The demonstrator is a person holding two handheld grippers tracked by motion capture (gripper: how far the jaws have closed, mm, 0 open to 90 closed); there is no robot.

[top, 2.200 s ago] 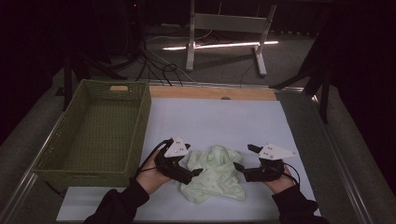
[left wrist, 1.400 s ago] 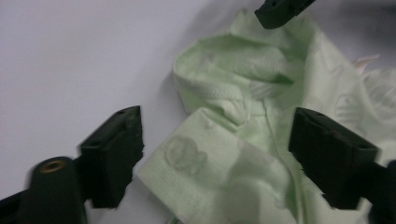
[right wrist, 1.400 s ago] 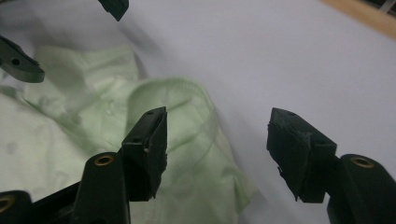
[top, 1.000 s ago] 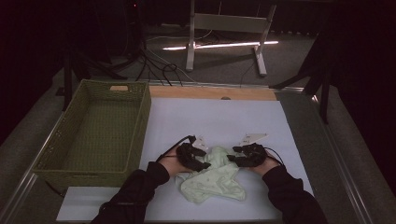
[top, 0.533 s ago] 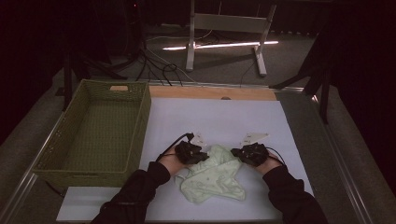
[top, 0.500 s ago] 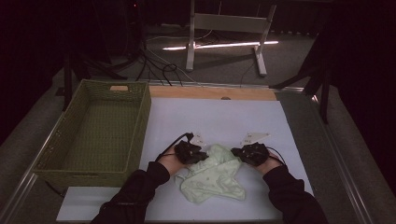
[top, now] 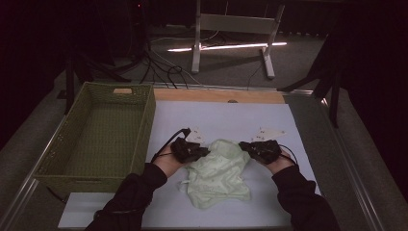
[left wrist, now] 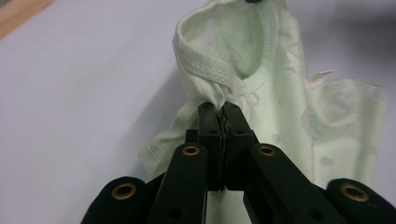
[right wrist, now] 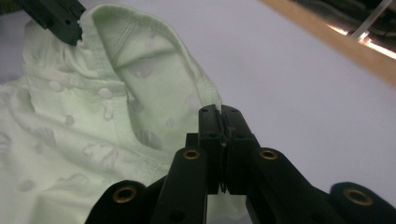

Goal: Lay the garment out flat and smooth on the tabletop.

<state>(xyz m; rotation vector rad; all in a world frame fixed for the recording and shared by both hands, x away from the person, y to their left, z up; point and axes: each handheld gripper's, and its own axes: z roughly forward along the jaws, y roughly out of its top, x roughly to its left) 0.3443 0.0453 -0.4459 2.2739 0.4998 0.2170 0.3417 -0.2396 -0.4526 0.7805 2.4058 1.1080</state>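
Pale green garment (top: 217, 173) on white table mat (top: 231, 115), right of wicker basket (top: 98, 137). Left gripper (left wrist: 219, 109) clamped on neckline seam; right gripper (right wrist: 219, 112) clamped on opposite neckline edge. Fabric soft, light, limp; stitched hem likely the firmest hold.

Pale green garment (top: 216, 171) with faint grey dots; olive-green woven basket (top: 96, 139); white table cover (top: 216, 115); black grippers (top: 204, 153), brass rivets.
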